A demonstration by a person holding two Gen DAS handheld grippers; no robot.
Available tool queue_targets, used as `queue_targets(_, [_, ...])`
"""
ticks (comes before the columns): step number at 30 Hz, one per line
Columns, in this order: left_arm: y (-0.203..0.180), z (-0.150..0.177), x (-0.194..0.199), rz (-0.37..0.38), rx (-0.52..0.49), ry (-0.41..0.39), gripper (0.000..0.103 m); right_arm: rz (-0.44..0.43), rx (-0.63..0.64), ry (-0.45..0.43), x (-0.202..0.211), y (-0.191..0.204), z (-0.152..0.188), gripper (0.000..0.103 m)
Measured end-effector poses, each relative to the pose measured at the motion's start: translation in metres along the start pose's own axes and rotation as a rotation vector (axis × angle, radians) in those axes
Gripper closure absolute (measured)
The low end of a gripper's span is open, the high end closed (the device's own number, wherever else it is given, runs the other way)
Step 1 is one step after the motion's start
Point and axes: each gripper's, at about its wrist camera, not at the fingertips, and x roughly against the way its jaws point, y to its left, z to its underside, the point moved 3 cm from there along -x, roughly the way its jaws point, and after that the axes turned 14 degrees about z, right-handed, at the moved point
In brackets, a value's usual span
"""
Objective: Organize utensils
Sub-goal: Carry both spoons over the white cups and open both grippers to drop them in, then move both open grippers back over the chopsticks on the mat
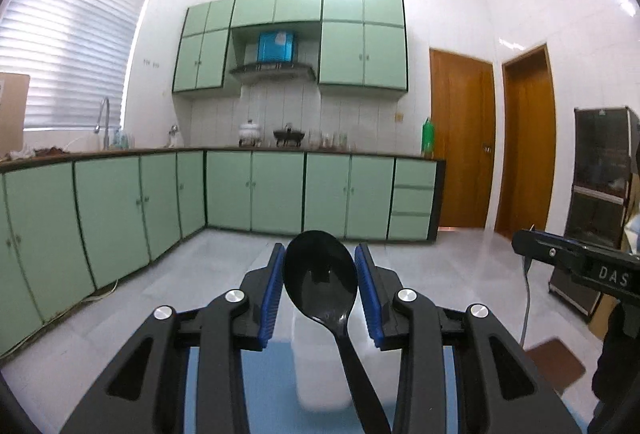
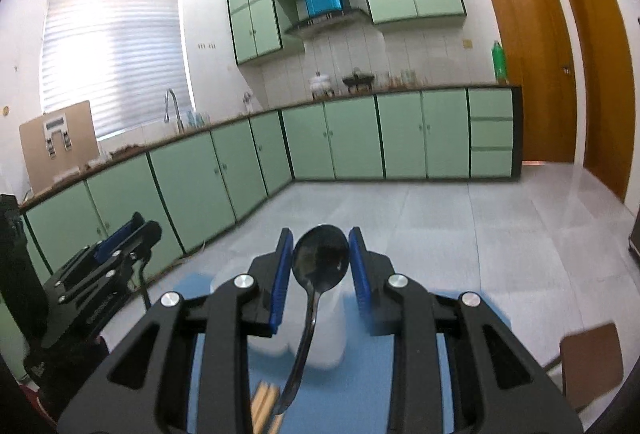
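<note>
In the left wrist view my left gripper (image 1: 320, 248) is shut on the bowl of a black plastic spoon (image 1: 320, 274). Its blue pads (image 1: 274, 294) press both sides and the handle slopes down towards the camera. In the right wrist view my right gripper (image 2: 320, 232) is shut on the bowl of a shiny metal spoon (image 2: 320, 258), whose handle hangs down. Both spoons are held high above a white container (image 2: 320, 330) on a blue mat (image 2: 472, 310). Wooden chopsticks (image 2: 264, 400) lie on the mat. Each view shows the other gripper at its side: left gripper (image 2: 120, 238), right gripper (image 1: 560, 258).
Green base cabinets (image 1: 256, 189) and a counter with a sink tap (image 2: 172, 109) line the far walls, across a pale tiled floor. Wooden doors (image 1: 460, 137) stand at the right. A brown seat (image 2: 592, 366) sits by the mat's right edge, and a dark cabinet (image 1: 600, 173) stands further right.
</note>
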Motion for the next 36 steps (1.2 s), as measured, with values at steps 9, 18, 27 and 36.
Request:
queue_targets(9, [0.018,-0.029,-0.083,-0.007,-0.023,-0.007,0.068,0.032,-0.006,-0.029,-0.063,-0.001,-0.050,0.076])
queue_targets(18, [0.031,0.010,-0.120,-0.052,-0.052,0.083,0.068,0.104,0.026,0.008,-0.116,0.005,-0.031,0.076])
queue_targets(27, [0.032,0.029,-0.108,-0.033,-0.006,0.134,0.065,0.084,0.073,0.088,-0.124,0.019,0.005,0.069])
queue_targets(36, [0.033,0.044,-0.037,-0.049,0.070,0.225,0.050,0.099,0.047,0.173,-0.063,0.000,0.051,0.036])
